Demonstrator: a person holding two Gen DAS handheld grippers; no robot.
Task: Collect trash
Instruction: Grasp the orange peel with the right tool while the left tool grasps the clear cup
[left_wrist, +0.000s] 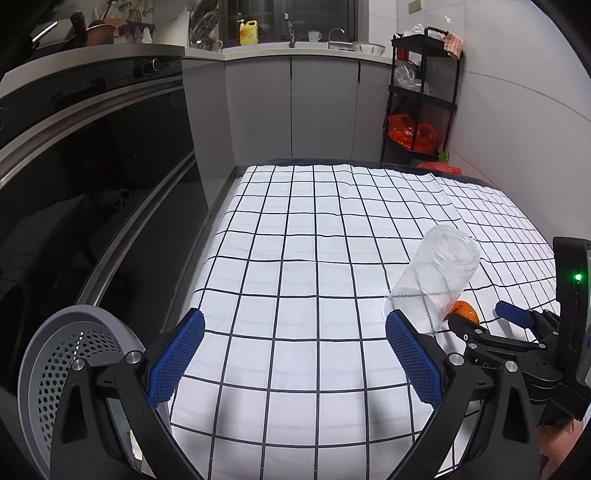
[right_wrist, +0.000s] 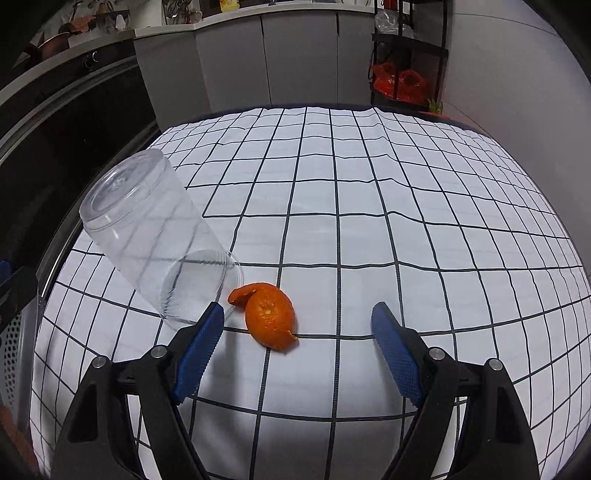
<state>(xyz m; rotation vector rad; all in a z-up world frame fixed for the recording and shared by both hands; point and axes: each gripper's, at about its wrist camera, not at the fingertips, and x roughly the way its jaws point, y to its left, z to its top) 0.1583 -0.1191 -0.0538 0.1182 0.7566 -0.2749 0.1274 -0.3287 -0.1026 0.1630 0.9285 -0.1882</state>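
Observation:
An orange peel (right_wrist: 271, 317) lies on the white checked tablecloth (right_wrist: 369, 240). A clear plastic cup (right_wrist: 155, 236) lies on its side, its mouth next to the peel. My right gripper (right_wrist: 297, 325) is open, low over the cloth, with the peel between its fingers, nearer the left one. In the left wrist view my left gripper (left_wrist: 293, 332) is open and empty over the cloth; the cup (left_wrist: 434, 280) is beyond its right finger, and the peel (left_wrist: 466, 312) shows partly behind the cup. The right gripper (left_wrist: 480, 325) shows at the right there.
A grey perforated bin (left_wrist: 70, 354) stands off the table's left edge, beside my left gripper. A dark oven front (left_wrist: 92, 166) runs along the left. Grey cabinets (left_wrist: 295, 103) and a black shelf rack (left_wrist: 421, 92) with red bags stand beyond the table's far edge.

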